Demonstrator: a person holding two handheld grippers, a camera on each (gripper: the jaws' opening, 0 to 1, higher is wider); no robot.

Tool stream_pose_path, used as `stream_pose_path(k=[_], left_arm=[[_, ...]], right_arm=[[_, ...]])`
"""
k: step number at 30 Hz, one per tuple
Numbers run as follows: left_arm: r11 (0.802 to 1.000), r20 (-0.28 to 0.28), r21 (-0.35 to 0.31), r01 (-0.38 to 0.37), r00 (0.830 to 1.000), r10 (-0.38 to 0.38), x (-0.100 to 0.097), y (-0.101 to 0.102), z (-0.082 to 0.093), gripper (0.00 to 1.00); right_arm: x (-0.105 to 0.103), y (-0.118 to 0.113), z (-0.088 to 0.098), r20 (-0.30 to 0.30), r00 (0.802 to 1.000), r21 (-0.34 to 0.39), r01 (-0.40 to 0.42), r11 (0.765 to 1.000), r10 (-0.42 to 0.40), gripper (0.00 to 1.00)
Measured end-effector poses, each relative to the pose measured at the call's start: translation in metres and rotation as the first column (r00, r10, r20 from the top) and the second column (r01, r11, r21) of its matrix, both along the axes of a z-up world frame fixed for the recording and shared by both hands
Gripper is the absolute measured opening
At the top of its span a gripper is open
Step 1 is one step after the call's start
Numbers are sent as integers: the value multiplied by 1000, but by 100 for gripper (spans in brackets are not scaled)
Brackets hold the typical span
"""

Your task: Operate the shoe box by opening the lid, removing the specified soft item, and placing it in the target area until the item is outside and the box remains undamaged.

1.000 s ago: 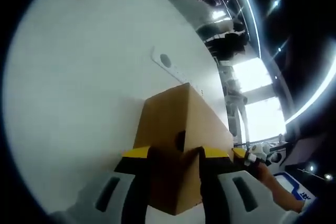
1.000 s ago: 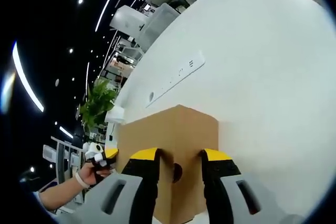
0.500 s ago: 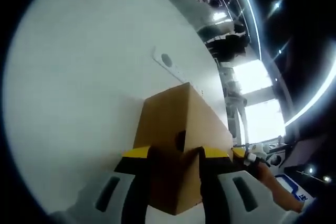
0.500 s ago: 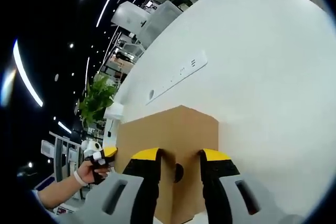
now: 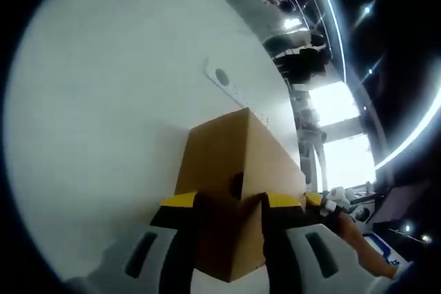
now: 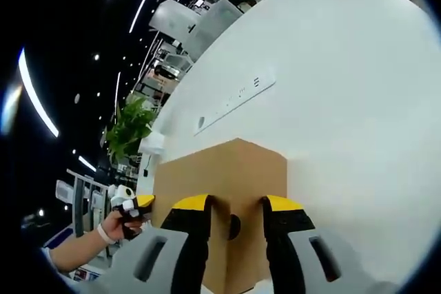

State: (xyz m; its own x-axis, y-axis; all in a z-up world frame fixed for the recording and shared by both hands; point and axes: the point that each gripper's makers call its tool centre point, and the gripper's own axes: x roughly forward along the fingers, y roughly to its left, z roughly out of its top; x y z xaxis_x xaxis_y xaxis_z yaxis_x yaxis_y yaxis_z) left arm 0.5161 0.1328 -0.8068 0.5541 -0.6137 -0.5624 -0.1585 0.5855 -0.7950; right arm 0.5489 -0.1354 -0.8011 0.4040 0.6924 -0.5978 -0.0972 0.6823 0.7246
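A brown cardboard shoe box (image 5: 234,163) stands on the white table (image 5: 103,115) with its lid down. My left gripper (image 5: 231,201) is shut on one end of the box, its yellow-tipped jaws either side of the round finger hole (image 5: 236,184). In the right gripper view the same box (image 6: 220,170) lies ahead, and my right gripper (image 6: 234,204) is shut on its opposite end, around that end's hole (image 6: 233,226). Each gripper also shows at the far end of the box in the other's view, held by a hand (image 6: 110,233). The soft item is hidden inside.
A long white socket strip (image 6: 234,98) is set into the table beyond the box, also seen as the strip (image 5: 224,82) in the left gripper view. A green plant (image 6: 127,132) and office chairs (image 6: 200,18) stand past the table edge. Bare table lies around the box.
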Motion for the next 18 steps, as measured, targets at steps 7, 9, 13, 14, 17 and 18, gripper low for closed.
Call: stream_pose_path(k=[7,9,13,14,17,18], left_arm=[[1000,2,-3,-18,1000,18,-7,-1,0,35],[1000,-2,-3,-23,1000,23,-8,-1,0,35],[1000,-5,-6,-27,1000,27,-10,-1,0,35],[1000,-5,-6,-26,1000,26,-9,-1,-1,35],[1000,-5,-5,-22,1000,22,-8,-1,-1,35],[1000,-6,-5,-20,1000,20,-9,-1,-1,35]], right_arm=[[1,0,0,2,1000,-2,-18,1000,18,29],[2,-1,-1,-10,1000,8,-14,1000,14,30],[2,-1,-1,-9,1000,12,-11,1000,12,30],[2,-1,-1,-9,1000,10,-10,1000,11,30],[2,-1,-1,-8,1000,9,-11,1000,11,30],[2,-1,-1,-7,1000,8,-11,1000,11,30]])
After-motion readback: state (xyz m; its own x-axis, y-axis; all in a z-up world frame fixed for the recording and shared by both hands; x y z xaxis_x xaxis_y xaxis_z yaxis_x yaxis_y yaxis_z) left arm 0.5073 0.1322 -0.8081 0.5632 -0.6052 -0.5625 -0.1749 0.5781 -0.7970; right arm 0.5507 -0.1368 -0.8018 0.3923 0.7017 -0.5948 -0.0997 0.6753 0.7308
